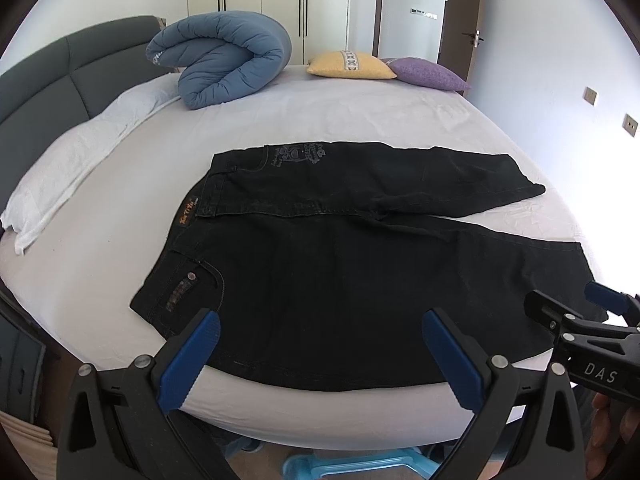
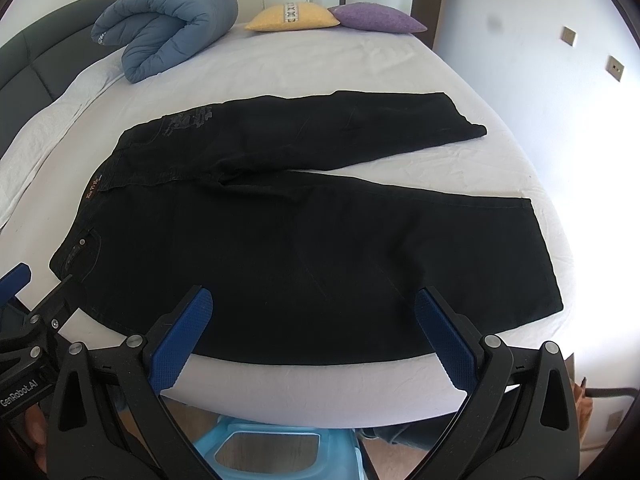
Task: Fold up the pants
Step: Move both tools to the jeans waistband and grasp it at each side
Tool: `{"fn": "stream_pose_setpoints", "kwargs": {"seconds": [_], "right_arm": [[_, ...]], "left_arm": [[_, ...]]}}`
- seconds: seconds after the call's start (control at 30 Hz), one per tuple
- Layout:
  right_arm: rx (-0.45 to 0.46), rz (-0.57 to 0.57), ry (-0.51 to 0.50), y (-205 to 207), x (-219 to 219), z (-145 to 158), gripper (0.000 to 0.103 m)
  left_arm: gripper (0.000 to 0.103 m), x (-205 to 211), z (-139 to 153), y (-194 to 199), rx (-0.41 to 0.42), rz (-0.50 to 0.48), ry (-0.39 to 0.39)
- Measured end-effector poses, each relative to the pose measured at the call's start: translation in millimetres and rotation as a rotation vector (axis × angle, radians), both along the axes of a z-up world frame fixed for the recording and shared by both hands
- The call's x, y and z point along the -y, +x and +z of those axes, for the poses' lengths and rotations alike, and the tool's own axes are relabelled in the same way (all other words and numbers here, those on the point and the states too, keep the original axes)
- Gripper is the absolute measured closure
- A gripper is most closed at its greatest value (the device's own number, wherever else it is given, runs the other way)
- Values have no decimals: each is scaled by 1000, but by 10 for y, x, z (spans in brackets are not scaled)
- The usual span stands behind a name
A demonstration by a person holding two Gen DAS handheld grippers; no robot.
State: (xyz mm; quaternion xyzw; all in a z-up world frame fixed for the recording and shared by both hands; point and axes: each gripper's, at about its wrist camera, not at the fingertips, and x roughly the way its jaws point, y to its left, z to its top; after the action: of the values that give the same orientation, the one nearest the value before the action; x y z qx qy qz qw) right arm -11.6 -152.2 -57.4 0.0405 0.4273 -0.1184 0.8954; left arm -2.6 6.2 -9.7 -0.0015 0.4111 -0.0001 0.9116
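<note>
Black pants (image 1: 320, 264) lie flat on the white bed, waistband to the left, two legs spread to the right in a V. They also show in the right wrist view (image 2: 304, 232). My left gripper (image 1: 320, 356) is open and empty, hovering over the near edge of the near leg by the waist. My right gripper (image 2: 314, 334) is open and empty over the near edge of the same leg, further right. The right gripper also shows at the left wrist view's right edge (image 1: 576, 312). The left gripper shows at the right wrist view's left edge (image 2: 36, 292).
The white bed sheet (image 1: 280, 120) has a rolled blue duvet (image 1: 228, 60), a yellow cushion (image 1: 350, 65) and a purple cushion (image 1: 430, 74) at the far side. White pillows (image 1: 68, 168) lie along the grey headboard at left. A light blue stool (image 2: 272, 448) stands below the bed's near edge.
</note>
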Motion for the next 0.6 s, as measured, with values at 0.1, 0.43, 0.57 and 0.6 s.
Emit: {"fn": "stream_pose_setpoints", "kwargs": {"seconds": [0.1, 0.43, 0.57, 0.6], "right_arm": [[25, 26, 14, 33, 36, 25, 0], [161, 206, -8, 632, 347, 412, 0], [224, 296, -14, 1103, 522, 591, 0], [237, 330, -24, 1239, 550, 615, 0]], "left_arm": [[0, 46, 33, 55, 30, 5, 93], [0, -355, 191, 729, 38, -111, 73], [0, -461, 261, 956, 192, -86, 144], [0, -474, 250, 1040, 168, -84, 155]]}}
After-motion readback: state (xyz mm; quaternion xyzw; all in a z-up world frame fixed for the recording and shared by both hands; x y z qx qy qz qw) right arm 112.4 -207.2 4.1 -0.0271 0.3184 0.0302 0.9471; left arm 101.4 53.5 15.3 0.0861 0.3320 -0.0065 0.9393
